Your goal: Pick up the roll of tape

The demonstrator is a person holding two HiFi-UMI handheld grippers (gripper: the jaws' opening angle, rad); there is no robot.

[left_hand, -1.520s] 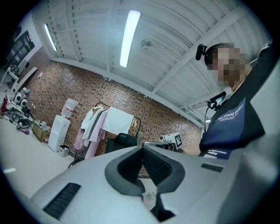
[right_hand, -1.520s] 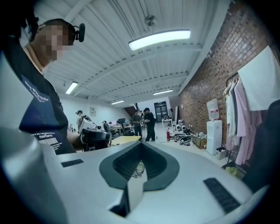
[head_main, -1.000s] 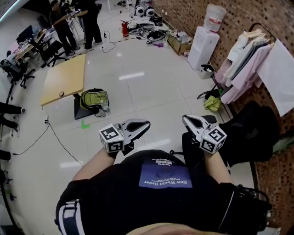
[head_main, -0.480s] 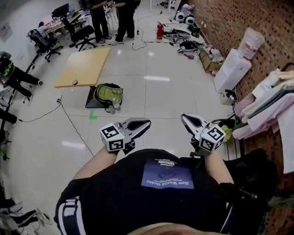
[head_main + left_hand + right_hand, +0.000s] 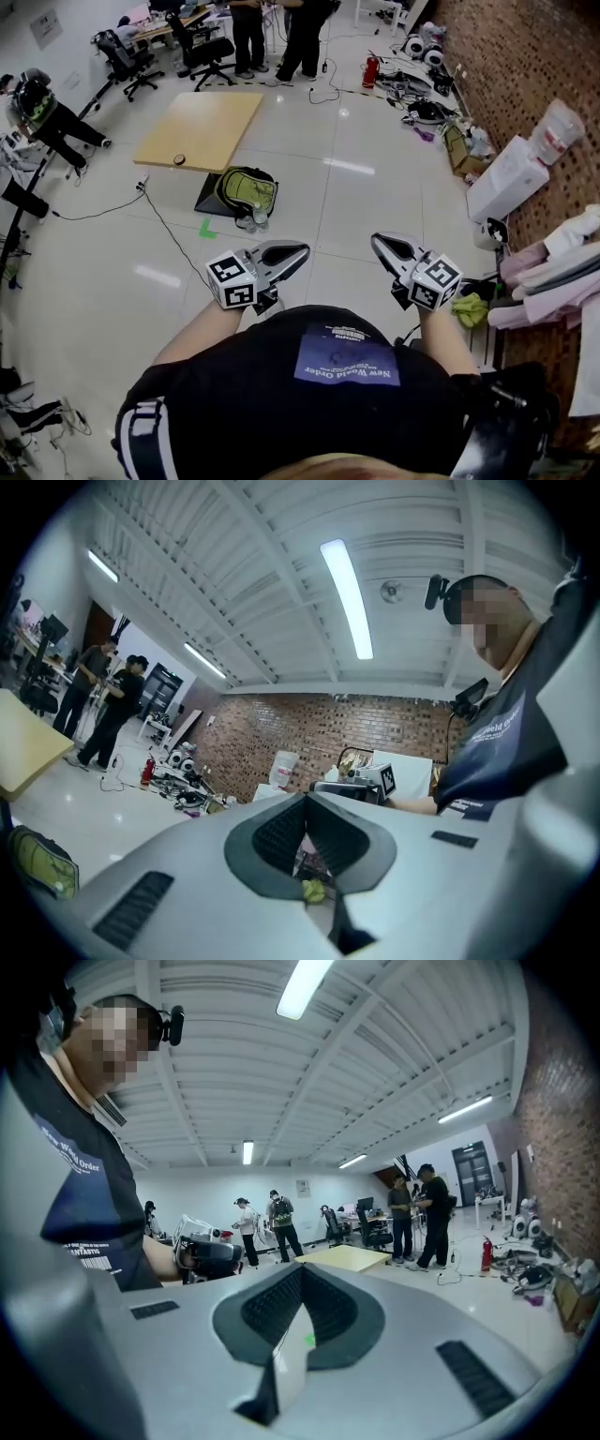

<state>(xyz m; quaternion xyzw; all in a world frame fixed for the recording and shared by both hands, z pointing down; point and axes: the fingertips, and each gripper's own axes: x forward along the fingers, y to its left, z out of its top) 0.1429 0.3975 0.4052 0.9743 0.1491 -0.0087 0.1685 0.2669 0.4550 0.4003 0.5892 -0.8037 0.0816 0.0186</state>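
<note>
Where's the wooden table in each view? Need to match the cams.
Head view: wooden table upper left, beyond the backpack.
Left gripper view: far left edge, cut off by the frame.
Right gripper view: near centre, mid-height.
Shared landmark: red fire extinguisher, standing on the floor past the table in all three views.

The person's black shirt [image 5: 234, 403] bears a blue patch [image 5: 347, 359] on the chest with the white words "New World Order", upside down in the head view. Above it is a small white barcode-like print [image 5: 346, 333] too fine to read. In the right gripper view the same shirt shows "World Order" aslant, over smaller white print that cannot be made out. The marker cube [image 5: 232, 282] on the left hand-held gripper [image 5: 300, 251] and the one on the right hand-held gripper [image 5: 378, 241] carry black-and-white square patterns without letters or numbers.
</note>
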